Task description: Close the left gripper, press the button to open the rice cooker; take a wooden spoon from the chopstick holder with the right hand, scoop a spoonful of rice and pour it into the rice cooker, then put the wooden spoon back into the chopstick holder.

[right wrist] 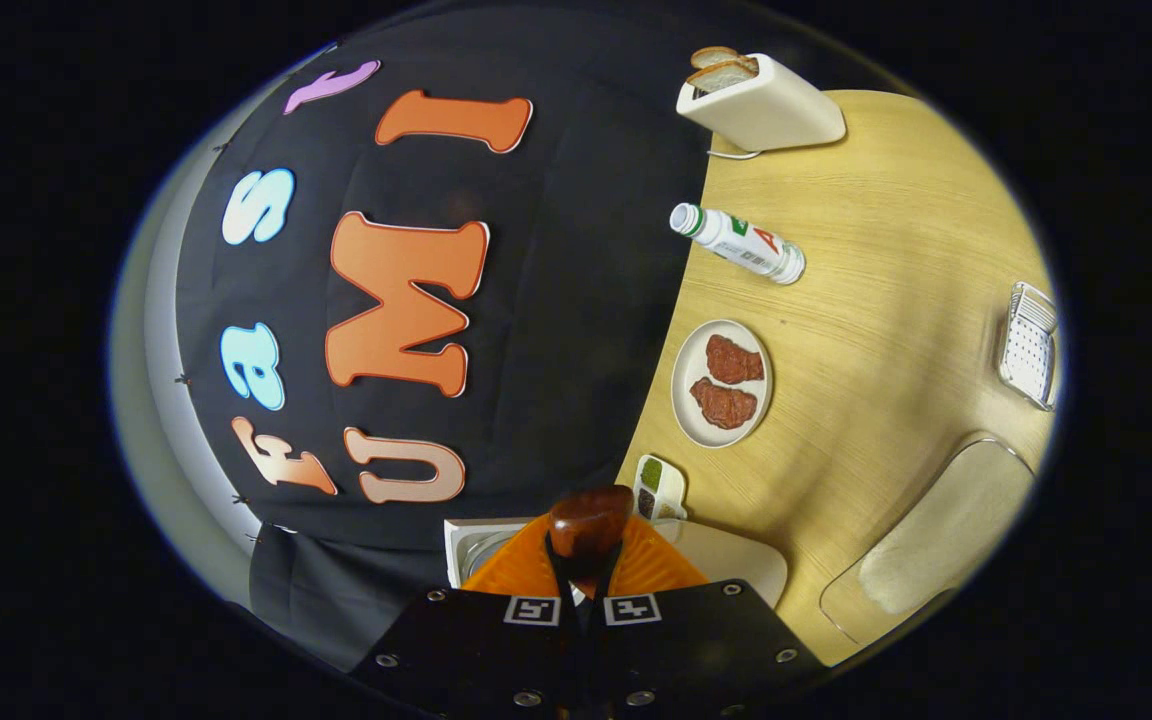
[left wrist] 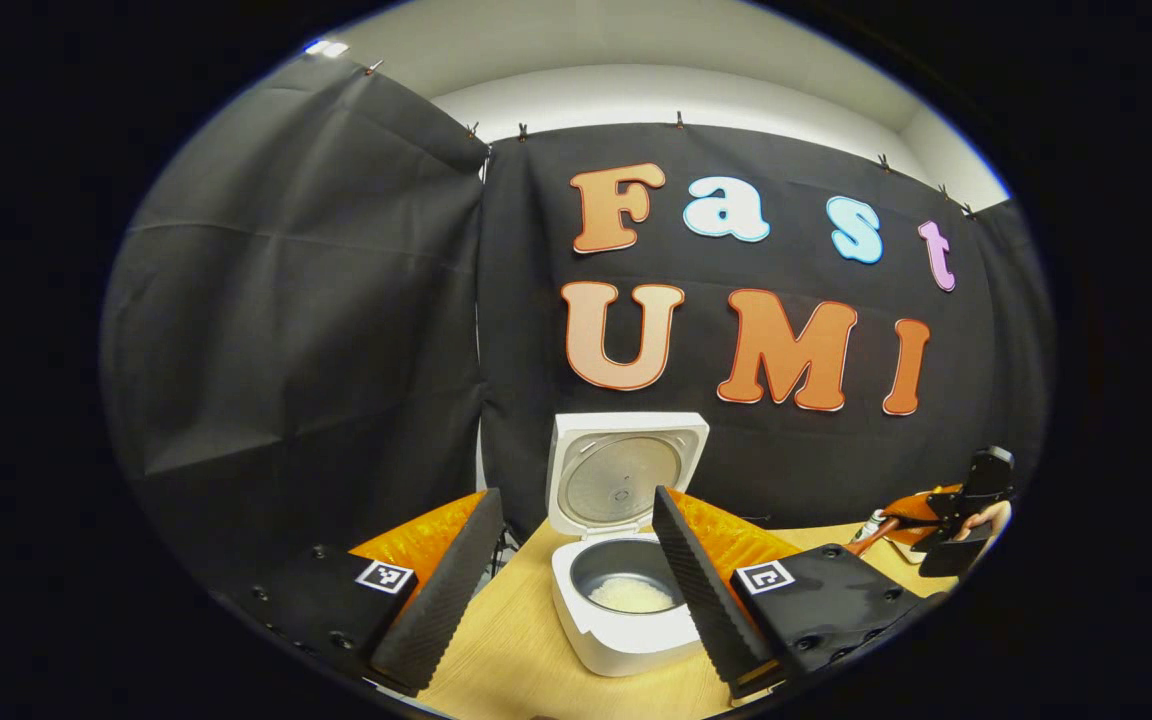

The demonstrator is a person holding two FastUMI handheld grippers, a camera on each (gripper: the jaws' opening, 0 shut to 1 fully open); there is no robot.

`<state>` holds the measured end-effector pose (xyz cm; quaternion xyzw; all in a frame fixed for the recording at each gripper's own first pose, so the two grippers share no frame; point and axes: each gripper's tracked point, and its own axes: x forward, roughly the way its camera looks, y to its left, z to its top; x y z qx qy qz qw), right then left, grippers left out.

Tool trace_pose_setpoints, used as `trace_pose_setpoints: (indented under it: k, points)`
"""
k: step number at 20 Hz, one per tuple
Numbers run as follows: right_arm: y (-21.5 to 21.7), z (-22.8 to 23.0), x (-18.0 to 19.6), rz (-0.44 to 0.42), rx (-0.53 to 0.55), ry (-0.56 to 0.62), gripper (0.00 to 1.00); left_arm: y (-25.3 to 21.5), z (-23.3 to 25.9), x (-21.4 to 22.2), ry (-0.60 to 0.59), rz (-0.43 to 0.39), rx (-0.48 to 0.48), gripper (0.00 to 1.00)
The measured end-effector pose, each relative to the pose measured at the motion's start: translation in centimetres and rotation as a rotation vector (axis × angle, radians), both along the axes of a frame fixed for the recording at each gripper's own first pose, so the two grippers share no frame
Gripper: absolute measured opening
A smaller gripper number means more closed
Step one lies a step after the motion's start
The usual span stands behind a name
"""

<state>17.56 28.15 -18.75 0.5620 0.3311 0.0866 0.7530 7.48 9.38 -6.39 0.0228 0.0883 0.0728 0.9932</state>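
The white rice cooker (left wrist: 626,640) stands on the wooden table with its lid (left wrist: 626,470) raised, and a small heap of rice (left wrist: 631,593) lies in its dark inner pot. My left gripper (left wrist: 574,495) is open in front of it, one finger on each side of the cooker, holding nothing. My right gripper (right wrist: 584,588) is shut on the wooden spoon (right wrist: 591,520), whose rounded bowl sticks out past the fingertips. That view is turned sideways, with part of the cooker's lid (right wrist: 461,545) just beyond the spoon. In the left gripper view, the right gripper (left wrist: 966,510) and a hand show at the far right.
In the right gripper view the table (right wrist: 886,260) carries a toaster (right wrist: 761,105) with bread, a lying bottle (right wrist: 741,243), a plate (right wrist: 688,385) with two pieces of meat, a small seasoning dish (right wrist: 658,487), a wire rack (right wrist: 1028,345) and a pale tray (right wrist: 936,540).
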Motion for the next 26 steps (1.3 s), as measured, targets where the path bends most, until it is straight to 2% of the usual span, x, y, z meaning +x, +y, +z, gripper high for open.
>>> trace_pose_setpoints:
  k: [7, 13, 18, 26]
  points:
    - [7.1, 1.2, 3.3, 0.059, -0.018, -0.039, 0.02, -0.4, -0.7, 0.0, 0.018, -0.009, -0.017, 1.0]
    - [13.1, 1.6, 5.8, 0.095, -0.083, -0.117, 0.02, -0.6, -1.0, -0.1, 0.031, -0.044, -0.023, 1.0]
    - [15.5, 1.9, 5.9, 0.138, -0.217, -0.217, 0.02, -0.9, -0.8, -0.6, 0.027, -0.073, -0.017, 1.0]
    - [17.0, 2.3, 5.8, 0.179, -0.36, -0.334, 0.02, -1.0, -1.0, -0.8, 0.029, -0.1, -0.019, 1.0]
